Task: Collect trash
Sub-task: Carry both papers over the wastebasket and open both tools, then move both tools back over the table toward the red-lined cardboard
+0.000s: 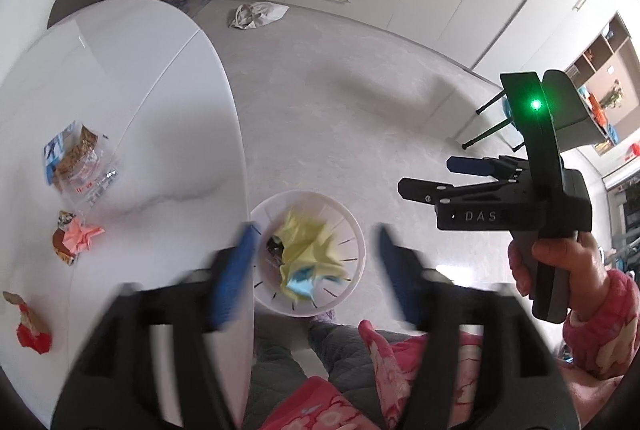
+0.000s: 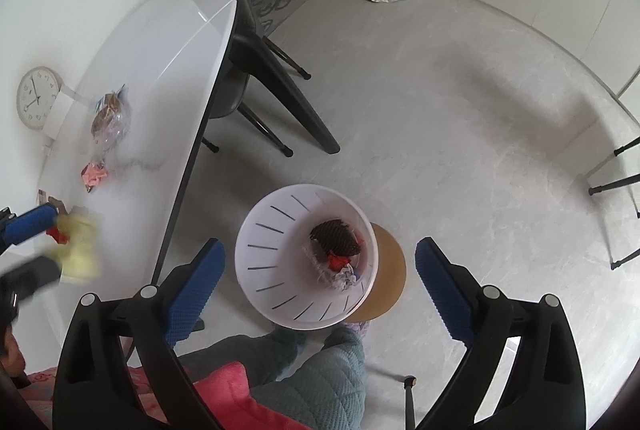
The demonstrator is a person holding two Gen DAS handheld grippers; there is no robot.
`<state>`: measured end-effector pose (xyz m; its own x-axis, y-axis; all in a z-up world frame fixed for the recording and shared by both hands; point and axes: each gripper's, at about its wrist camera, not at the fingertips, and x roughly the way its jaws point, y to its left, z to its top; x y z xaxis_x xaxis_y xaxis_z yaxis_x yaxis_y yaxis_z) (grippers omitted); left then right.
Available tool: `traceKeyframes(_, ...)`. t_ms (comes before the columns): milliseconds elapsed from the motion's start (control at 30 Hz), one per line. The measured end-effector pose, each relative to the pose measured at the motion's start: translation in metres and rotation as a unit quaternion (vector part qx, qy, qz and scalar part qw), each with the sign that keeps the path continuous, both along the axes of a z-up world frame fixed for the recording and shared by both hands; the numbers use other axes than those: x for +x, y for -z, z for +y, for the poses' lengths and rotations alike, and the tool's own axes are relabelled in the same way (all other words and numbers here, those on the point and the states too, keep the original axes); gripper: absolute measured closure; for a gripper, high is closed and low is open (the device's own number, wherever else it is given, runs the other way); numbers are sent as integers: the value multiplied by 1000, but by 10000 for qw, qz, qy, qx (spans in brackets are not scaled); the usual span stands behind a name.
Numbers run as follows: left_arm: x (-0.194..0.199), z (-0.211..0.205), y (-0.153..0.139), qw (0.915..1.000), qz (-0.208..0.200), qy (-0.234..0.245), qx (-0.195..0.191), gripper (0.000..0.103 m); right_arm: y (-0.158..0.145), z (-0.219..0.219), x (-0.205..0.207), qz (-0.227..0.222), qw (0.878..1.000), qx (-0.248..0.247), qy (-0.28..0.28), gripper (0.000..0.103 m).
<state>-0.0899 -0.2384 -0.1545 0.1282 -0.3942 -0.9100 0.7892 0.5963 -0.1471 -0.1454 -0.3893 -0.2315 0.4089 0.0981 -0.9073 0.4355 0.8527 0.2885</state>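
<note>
Left on the surface [image 1: 120, 78] lie wrappers [image 1: 76, 166] awaiting collection; the left gripper [image 1: 316, 266], jaws wide, hangs above the bin [image 1: 352, 222] with yellow paper [image 1: 310, 250] below it, evidently released; the right gripper [image 2: 320, 278] waits wide, empty.

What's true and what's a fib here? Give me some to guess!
1. The bin is white. True.
2. The bin stands on the table. False: it is off the table, beside its edge.
3. Pink paper lies on the table. True.
4. The right gripper holds trash. False: it is open and empty.
5. A clock shows by the wall. True.
</note>
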Motion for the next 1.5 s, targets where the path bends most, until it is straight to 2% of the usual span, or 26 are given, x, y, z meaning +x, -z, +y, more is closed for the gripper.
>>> traceKeyframes(33, -1, 2, -2, 10000, -55, 3, 0, 13, 0, -2, -1, -4, 10000, 12, 30, 7)
traceKeyframes(67, -1, 3, -4, 9999, -130, 3, -4, 8, -1, -2, -1, -6, 10000, 18, 54, 7)
traceKeyframes(500, 15, 26, -9, 9993, -256, -282, -2, 8, -12, 12, 11, -60, 9999, -85, -65, 6)
traceKeyframes(800, 42, 68, -11, 9949, -111, -1002, -87, 8, -20, 36, 33, -108, 9991, -116, -393, 6)
traceKeyframes(1233, 85, 157, -13, 9737, -251, -2263, -5, 8, -34, 80, 58, -179, 9957, -184, -887, 6)
traceKeyframes(1367, 93, 192, -13, 9637, -357, -2643, 94, 8, -45, 111, 69, -290, 9903, -285, -1325, 6)
traceKeyframes(1500, 97, 237, -15, 9501, -490, -3075, 183, 8, -58, 158, 84, -571, 9766, -426, -2030, 6)
